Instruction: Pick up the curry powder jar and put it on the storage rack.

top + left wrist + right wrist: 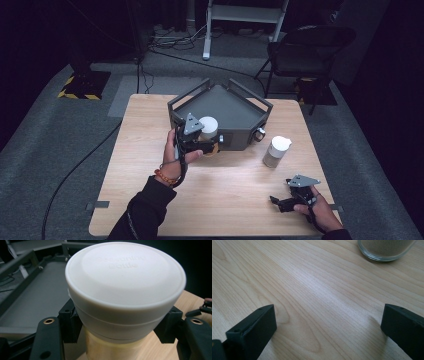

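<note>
My left gripper (204, 145) is shut on a seasoning bottle (208, 126) with a white lid, held off the table at the front left corner of the grey railed tray (235, 107). In the left gripper view the white lid (125, 277) sits large between the two black jaws, which press the bottle's neck, and the tray floor (32, 297) lies behind it. A second white-lidded bottle (276, 151) of brownish powder stands on the table right of the tray. My right gripper (281, 202) rests low at the front right, open and with nothing between its jaws; its view shows that bottle's glass base (387, 248) ahead.
The light wooden table (215, 200) stands on grey carpet. A black chair (310, 50) is behind it at the right, cables trail on the floor at the back, and a yellow-and-black striped base (82, 85) stands at the back left.
</note>
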Available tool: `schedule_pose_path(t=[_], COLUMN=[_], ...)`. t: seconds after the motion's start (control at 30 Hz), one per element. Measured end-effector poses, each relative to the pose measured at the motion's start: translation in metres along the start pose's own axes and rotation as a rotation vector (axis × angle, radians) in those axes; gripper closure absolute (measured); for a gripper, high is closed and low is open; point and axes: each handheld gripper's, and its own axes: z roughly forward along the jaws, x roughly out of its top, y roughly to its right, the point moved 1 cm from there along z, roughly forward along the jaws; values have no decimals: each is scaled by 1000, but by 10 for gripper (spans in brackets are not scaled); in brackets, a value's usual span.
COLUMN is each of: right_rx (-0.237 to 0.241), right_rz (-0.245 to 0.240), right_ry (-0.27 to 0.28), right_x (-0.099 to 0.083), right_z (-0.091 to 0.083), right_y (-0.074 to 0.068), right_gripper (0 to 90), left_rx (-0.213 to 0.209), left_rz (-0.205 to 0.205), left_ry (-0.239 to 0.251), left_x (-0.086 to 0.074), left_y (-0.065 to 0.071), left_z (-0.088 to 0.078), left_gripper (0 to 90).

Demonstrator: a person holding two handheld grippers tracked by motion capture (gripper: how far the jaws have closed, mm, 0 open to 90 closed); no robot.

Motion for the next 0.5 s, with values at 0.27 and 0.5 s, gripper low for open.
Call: schedule_pose_path(t=[0.27, 0.5], right_rx=[0, 0], right_rz=[0, 0], right_ry=[0, 0], right_x=[0, 0], right_z=[0, 0], right_y=[0, 0], right_gripper=[0, 0], left_rx=[11, 16], left_rz=[0, -13], left_ry=[9, 18], left_x=[17, 25], left_y=[-3, -12], left_z=[1, 9], left_gripper=[347, 347])
